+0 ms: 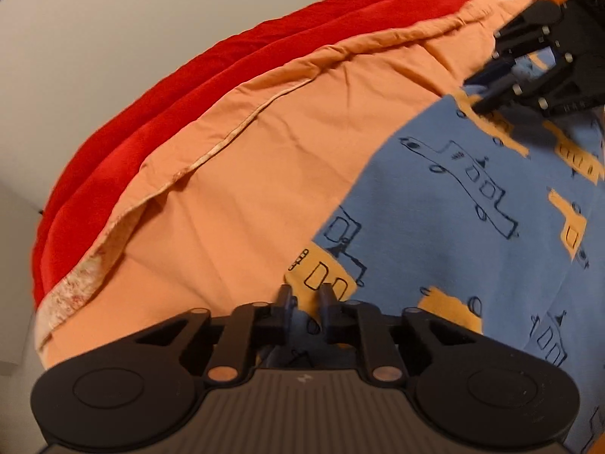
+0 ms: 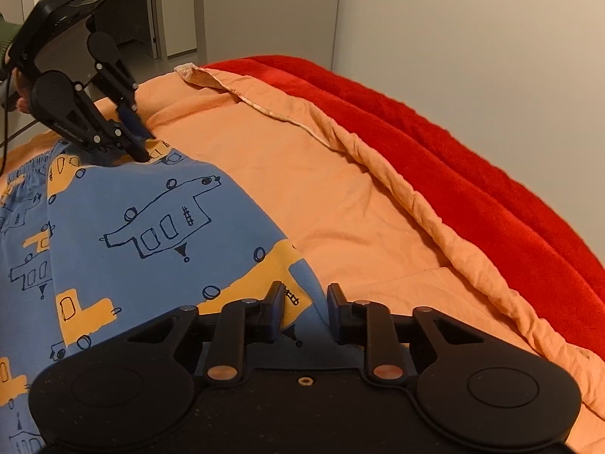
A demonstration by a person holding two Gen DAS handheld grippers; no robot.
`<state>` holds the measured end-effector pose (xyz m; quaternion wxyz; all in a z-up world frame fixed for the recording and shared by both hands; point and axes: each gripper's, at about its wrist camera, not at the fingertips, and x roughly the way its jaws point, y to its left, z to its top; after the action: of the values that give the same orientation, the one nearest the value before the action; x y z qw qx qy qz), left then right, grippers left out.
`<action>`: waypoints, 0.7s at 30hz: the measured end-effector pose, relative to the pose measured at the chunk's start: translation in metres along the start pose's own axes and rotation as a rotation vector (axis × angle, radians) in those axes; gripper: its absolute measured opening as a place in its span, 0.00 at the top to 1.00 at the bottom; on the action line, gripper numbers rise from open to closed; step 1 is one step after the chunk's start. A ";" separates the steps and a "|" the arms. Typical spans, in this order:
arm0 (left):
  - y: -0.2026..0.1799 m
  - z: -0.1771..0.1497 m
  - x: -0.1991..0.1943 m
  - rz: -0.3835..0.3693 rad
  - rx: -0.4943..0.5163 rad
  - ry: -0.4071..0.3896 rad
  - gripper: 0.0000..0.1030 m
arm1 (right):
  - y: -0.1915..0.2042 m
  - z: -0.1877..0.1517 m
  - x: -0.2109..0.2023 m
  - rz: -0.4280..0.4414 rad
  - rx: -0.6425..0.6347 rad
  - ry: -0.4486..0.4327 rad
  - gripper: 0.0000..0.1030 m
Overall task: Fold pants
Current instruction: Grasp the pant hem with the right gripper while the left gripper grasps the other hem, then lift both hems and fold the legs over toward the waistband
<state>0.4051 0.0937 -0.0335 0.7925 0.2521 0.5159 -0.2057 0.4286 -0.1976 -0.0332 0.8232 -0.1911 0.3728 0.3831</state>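
Blue pants (image 1: 472, 234) printed with yellow and outlined vehicles lie spread on a bed's orange sheet (image 1: 234, 196), which has a pale patterned hem, with a red blanket (image 1: 159, 106) bunched along the far side against a white wall. In the left wrist view the garment's long axis runs from about 6 o'clock up toward 1 o'clock; in the right wrist view it runs from about 6 o'clock up toward 10 o'clock, where a gathered elastic waistband (image 2: 26, 162) shows at the left edge. The left tongs (image 1: 307, 299) are pinched nearly closed on the cloth's edge at the bottom of their own view, yellow-printed fabric caught between the pads. The right tongs (image 2: 305, 299) grip the opposite end of that same edge, a narrow fold of fabric between their fingers. Each tool appears in the other's camera: the right at 1 o'clock in the left view, the left (image 2: 145, 151) at 10 o'clock in the right view, tips down on the fabric.
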 end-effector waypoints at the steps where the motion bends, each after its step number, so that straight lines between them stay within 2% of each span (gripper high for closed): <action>1: -0.003 0.000 -0.002 0.020 0.008 0.000 0.98 | 0.002 -0.001 0.000 -0.019 0.000 -0.013 0.96; 4: -0.007 0.000 -0.016 0.096 -0.027 -0.046 0.98 | 0.007 -0.004 -0.006 -0.064 -0.003 -0.054 0.99; 7: -0.001 0.000 -0.035 0.180 -0.119 -0.118 0.99 | 0.011 0.000 -0.014 -0.101 -0.013 -0.101 0.99; 9: 0.003 0.000 -0.046 0.212 -0.163 -0.175 0.99 | 0.011 0.007 -0.020 -0.144 -0.019 -0.143 0.99; 13: 0.009 0.006 -0.056 0.304 -0.187 -0.273 0.99 | 0.004 0.030 -0.023 -0.244 -0.010 -0.213 0.99; 15: 0.016 0.014 -0.047 0.312 -0.224 -0.262 0.99 | 0.003 0.039 -0.013 -0.274 -0.009 -0.194 0.99; 19: 0.025 0.020 -0.005 0.303 -0.257 -0.175 0.99 | 0.001 0.041 0.033 -0.280 -0.002 -0.048 0.99; 21: 0.027 0.020 0.009 0.290 -0.268 -0.150 0.99 | 0.003 0.036 0.048 -0.284 -0.007 -0.010 0.98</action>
<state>0.4384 0.1019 -0.0302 0.8765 0.2000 0.4364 -0.0372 0.4633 -0.1507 -0.0466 0.8704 -0.2428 0.3364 0.2651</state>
